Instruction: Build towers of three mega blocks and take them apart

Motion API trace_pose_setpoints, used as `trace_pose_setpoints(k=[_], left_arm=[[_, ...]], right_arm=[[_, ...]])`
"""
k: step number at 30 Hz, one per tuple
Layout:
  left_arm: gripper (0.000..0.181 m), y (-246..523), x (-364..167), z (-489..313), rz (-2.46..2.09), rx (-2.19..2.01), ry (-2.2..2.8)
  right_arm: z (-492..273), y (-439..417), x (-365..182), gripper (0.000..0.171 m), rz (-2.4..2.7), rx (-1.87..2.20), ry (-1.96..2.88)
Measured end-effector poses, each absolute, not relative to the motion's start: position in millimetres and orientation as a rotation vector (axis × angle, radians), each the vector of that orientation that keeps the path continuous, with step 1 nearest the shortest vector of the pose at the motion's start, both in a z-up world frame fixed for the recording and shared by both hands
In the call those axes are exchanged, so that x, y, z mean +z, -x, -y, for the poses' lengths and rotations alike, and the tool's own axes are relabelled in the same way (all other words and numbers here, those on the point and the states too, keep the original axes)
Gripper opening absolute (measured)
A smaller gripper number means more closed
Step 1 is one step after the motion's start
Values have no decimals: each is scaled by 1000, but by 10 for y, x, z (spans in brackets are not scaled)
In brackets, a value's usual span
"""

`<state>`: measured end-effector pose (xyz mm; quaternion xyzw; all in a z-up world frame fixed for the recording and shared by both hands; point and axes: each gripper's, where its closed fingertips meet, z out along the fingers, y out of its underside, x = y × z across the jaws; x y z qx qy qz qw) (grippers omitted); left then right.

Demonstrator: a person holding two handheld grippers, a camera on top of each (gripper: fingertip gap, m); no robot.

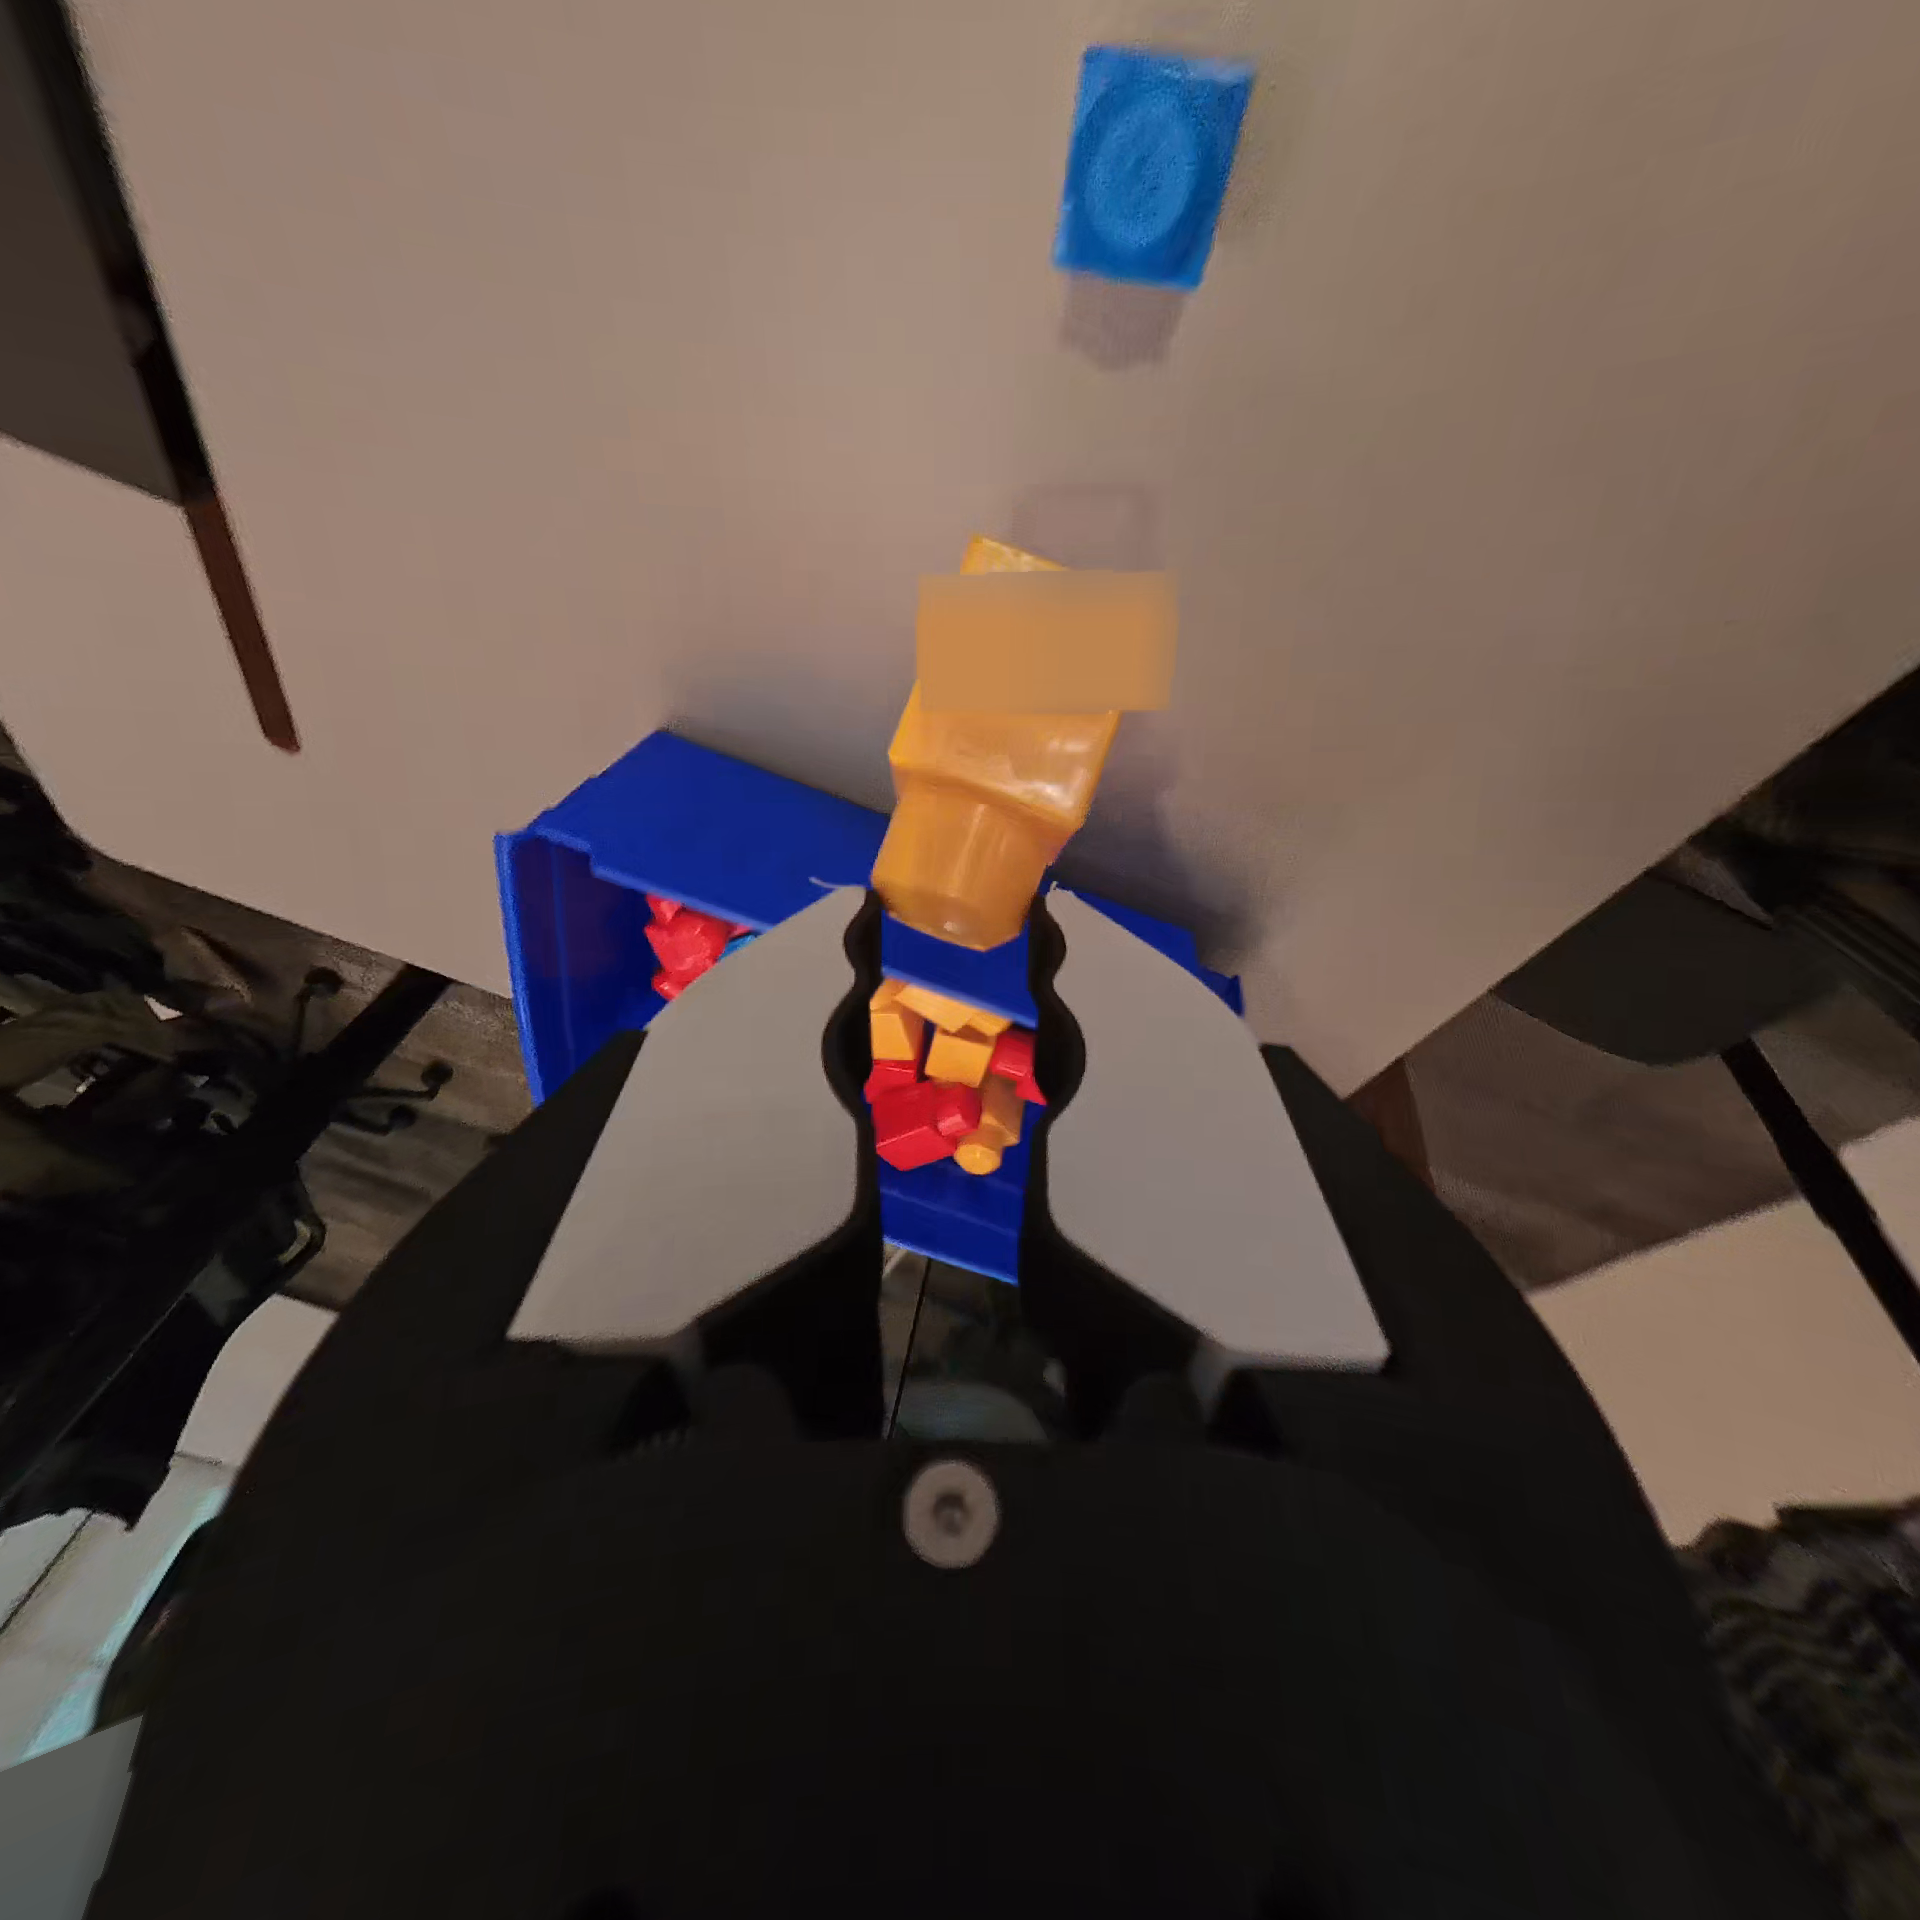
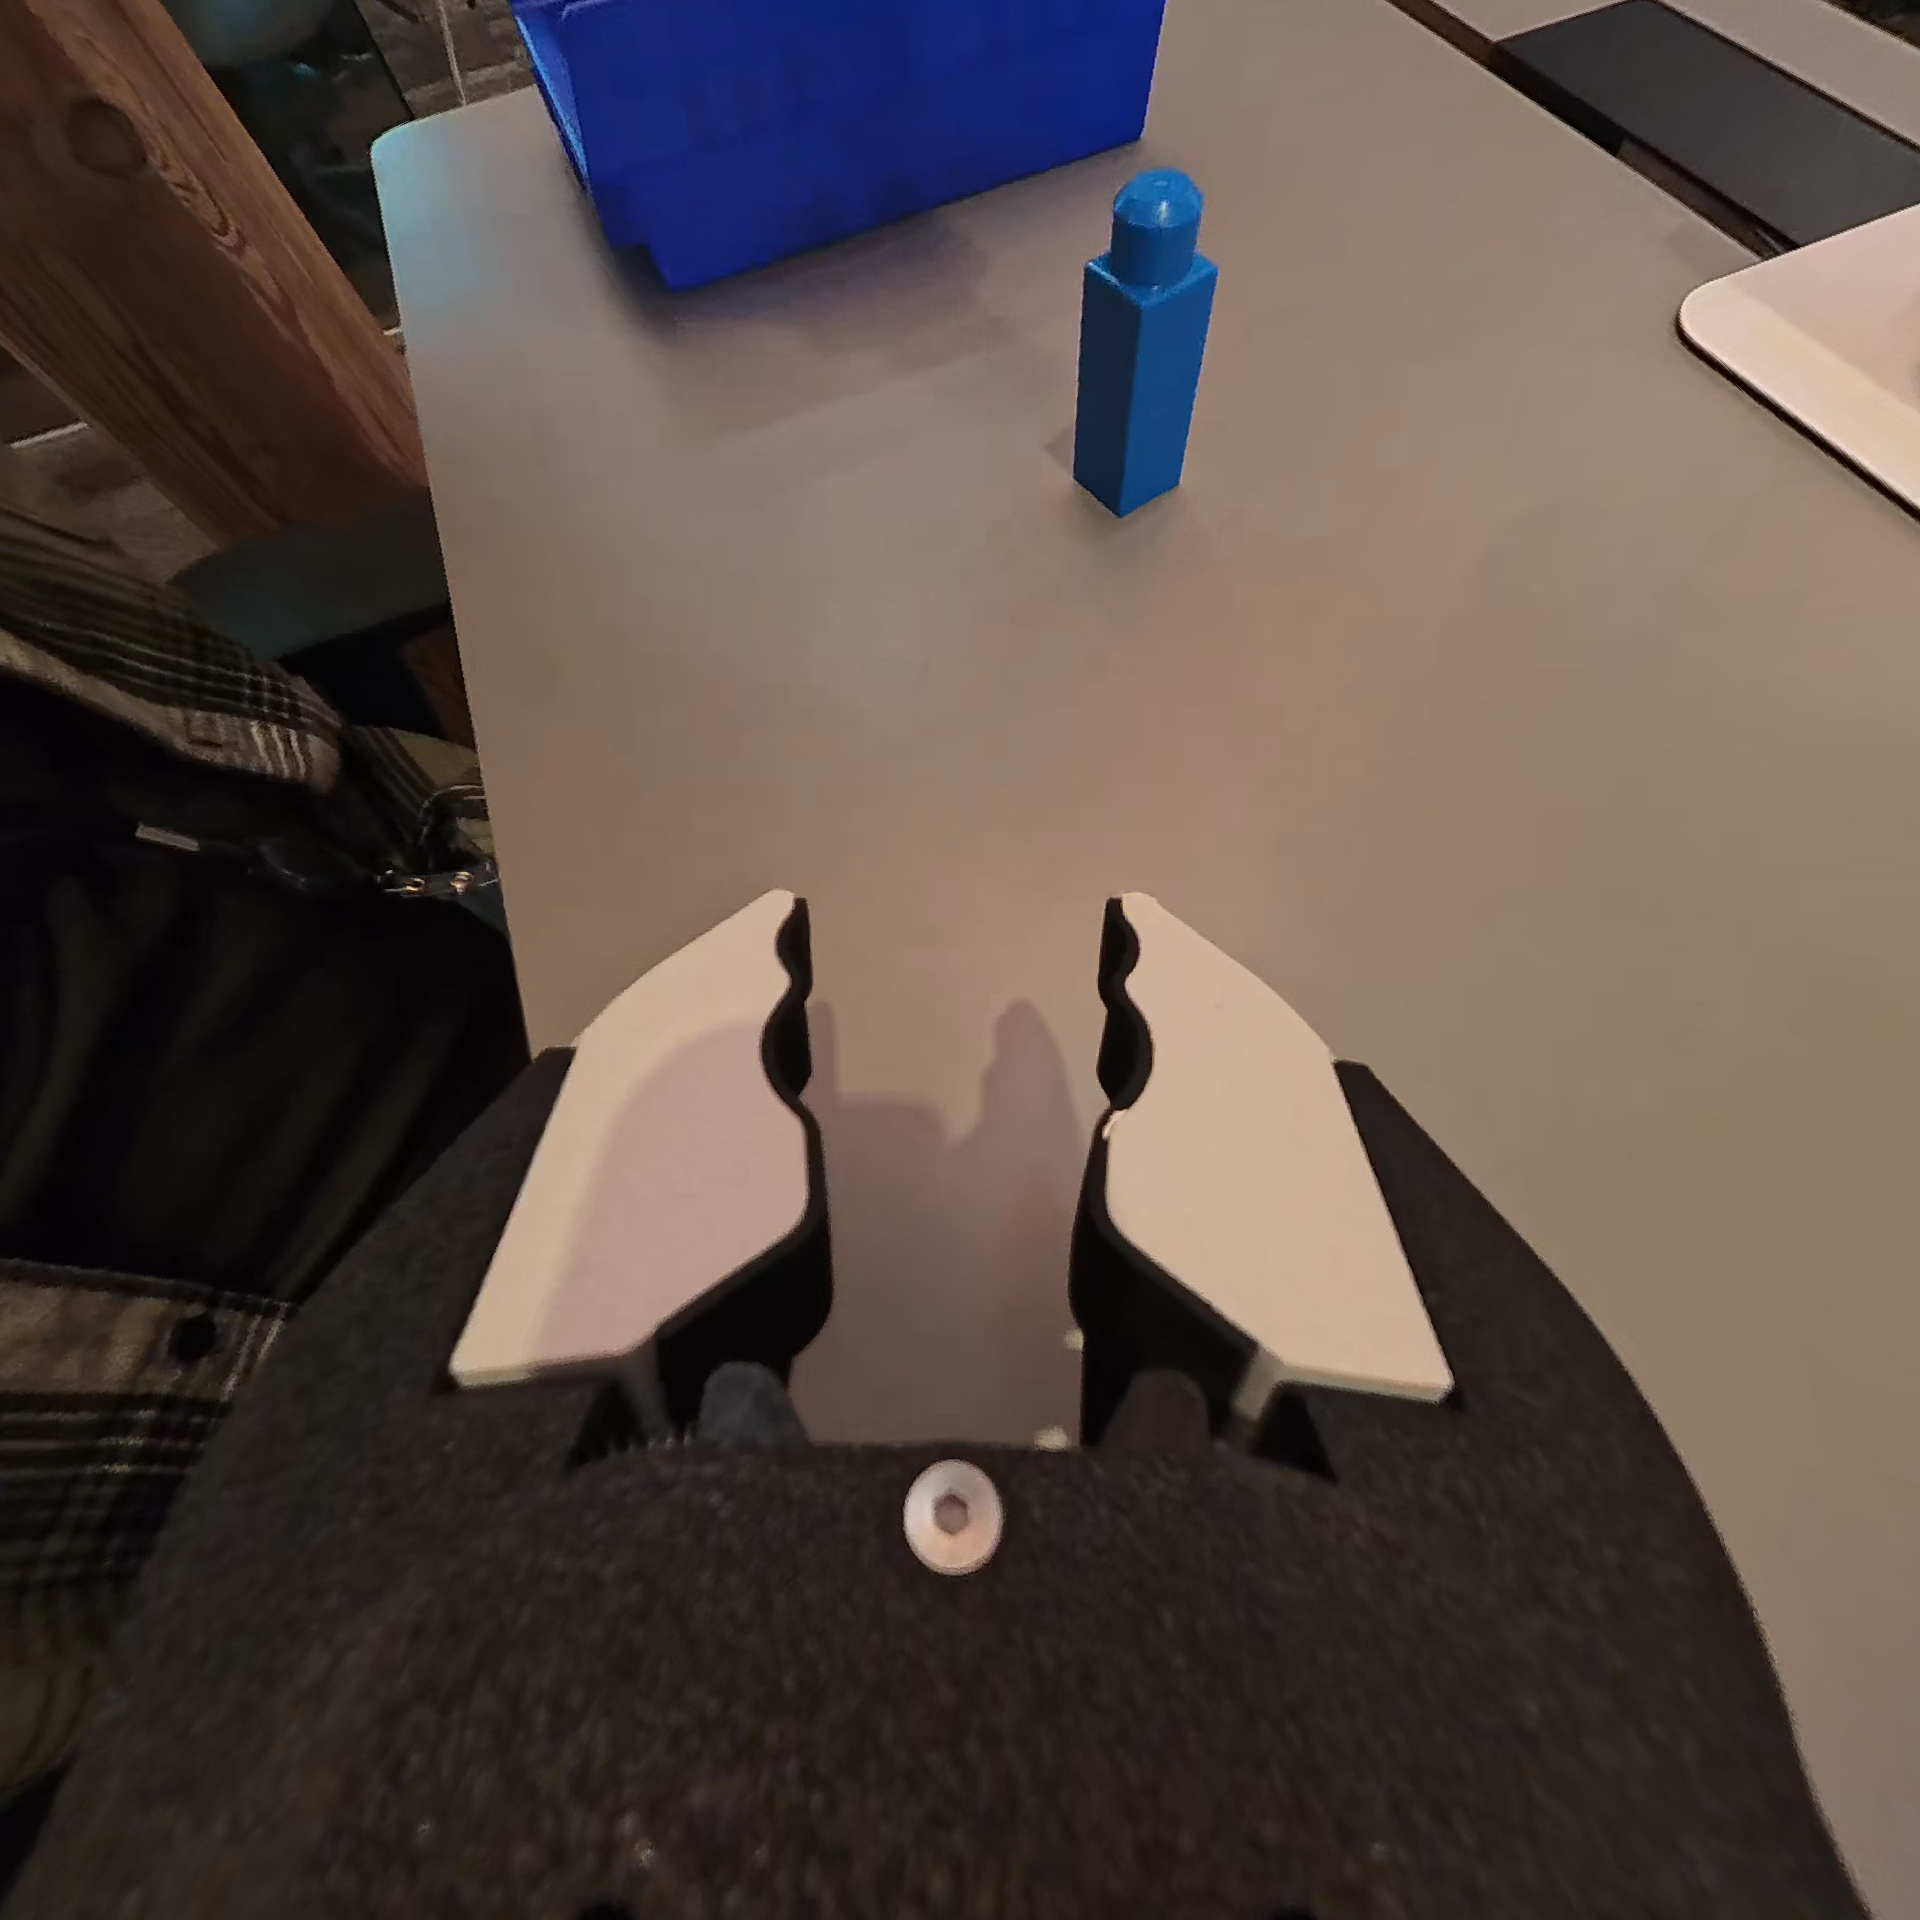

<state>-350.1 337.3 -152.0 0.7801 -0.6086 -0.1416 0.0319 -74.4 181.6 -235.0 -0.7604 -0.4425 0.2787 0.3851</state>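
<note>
My left gripper [image 1: 954, 904] is shut on the stud end of an orange block [image 1: 987, 800] and holds it in the air above a blue bin [image 1: 686, 821] of red and orange blocks [image 1: 935, 1081]. A blue block [image 1: 1148, 166] stands on the grey table [image 1: 520, 416], seen from above. In the right wrist view the same blue block [image 2: 1143, 353] stands upright, stud on top, ahead and to the right of my right gripper [image 2: 954, 914], which is open and empty low over the table [image 2: 831, 644]. The blue bin [image 2: 852, 125] is at the far end.
A wooden post [image 2: 187, 291] stands beside the table's left edge, with dark bags and plaid cloth [image 2: 187, 831] below it. A white pad [image 2: 1829, 353] and a dark flat item [image 2: 1714, 114] lie at the right. The table's edge and floor clutter [image 1: 156, 1091] show below. The tips of one gripper are about 35 centimetres away from the tips of the other.
</note>
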Motion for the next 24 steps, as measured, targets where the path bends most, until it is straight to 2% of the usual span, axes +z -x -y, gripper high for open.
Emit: trace_pose_setpoints(k=[7,24], left_arm=[[26,3105,-1808,-3372,1738,-582,-2182],[26,2817,-2030,-3459,1666,-722,-2031]], right_arm=[[-1720,630,-2335,52,1119,691,1942],[-1708,599,-2380,51,1133,685,1945]])
